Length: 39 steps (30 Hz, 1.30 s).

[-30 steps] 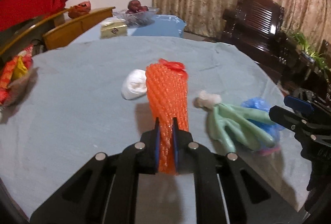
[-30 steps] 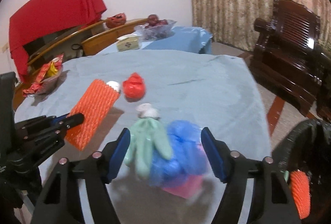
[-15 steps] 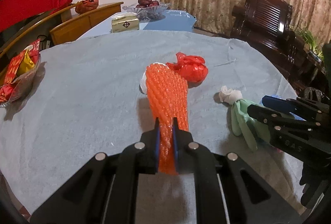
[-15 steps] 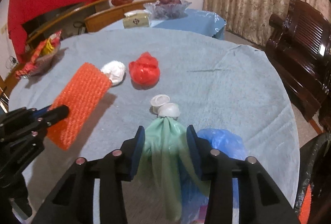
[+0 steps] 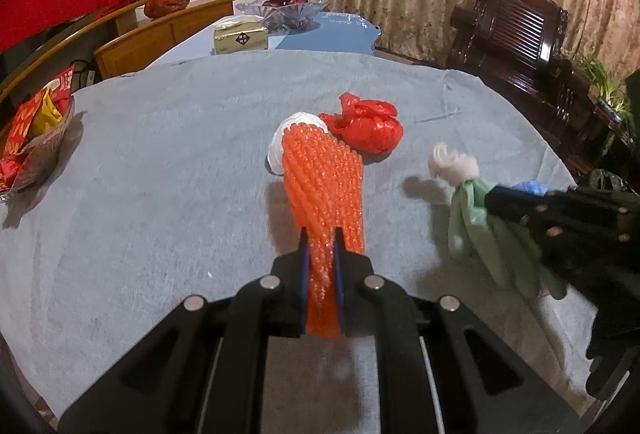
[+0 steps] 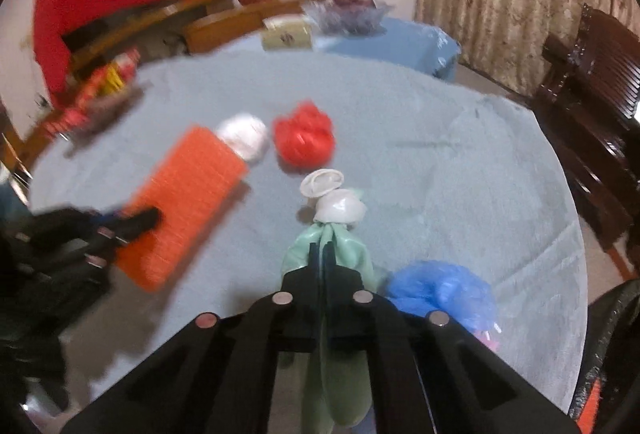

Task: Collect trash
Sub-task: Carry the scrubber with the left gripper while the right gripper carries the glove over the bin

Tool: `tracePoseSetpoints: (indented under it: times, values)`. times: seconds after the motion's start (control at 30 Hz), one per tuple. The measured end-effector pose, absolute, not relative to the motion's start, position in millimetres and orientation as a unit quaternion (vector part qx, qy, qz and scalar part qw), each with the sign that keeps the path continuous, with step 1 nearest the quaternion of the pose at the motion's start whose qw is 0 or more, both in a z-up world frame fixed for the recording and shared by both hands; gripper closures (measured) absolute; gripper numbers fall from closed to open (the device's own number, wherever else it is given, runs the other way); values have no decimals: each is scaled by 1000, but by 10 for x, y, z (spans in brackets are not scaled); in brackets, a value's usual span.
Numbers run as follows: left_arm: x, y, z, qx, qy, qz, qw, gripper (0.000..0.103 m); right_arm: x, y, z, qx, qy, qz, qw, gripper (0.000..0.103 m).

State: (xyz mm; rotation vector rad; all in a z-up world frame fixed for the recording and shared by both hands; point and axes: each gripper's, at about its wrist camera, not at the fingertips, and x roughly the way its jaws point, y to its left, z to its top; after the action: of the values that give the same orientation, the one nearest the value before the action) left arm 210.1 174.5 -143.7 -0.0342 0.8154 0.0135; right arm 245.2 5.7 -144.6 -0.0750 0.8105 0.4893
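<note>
With the right gripper (image 6: 323,266) clenched on the green glove (image 6: 340,246) and the left gripper (image 5: 320,262) grasping the orange foam net (image 5: 324,185), I'd lift both straight off the counter (image 5: 160,173) so neither drags the blue bag (image 6: 440,290)

On the table lie 1 orange foam net (image 5: 324,189), 1 red bag (image 5: 370,127), 1 white wad (image 5: 292,129), 1 green glove (image 6: 340,250) and 1 blue bag (image 6: 444,290).
</note>
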Motion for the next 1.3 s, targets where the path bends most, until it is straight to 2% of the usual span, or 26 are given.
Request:
tracePoseSetpoints:
  times: [0.33, 1.0, 1.3]
  values:
    - [2013, 1542, -1213, -14, 377, -8, 926, 93, 2190, -152, -968, 8, 347, 256, 902, 101]
    - [1873, 968, -763, 0, 349, -46, 936, 93, 1811, -948, -486, 37, 303, 192, 933, 101]
    - [1824, 455, -661, 9, 337, -89, 937, 93, 1594, -1510, -415, 51, 294, 139, 944, 101]
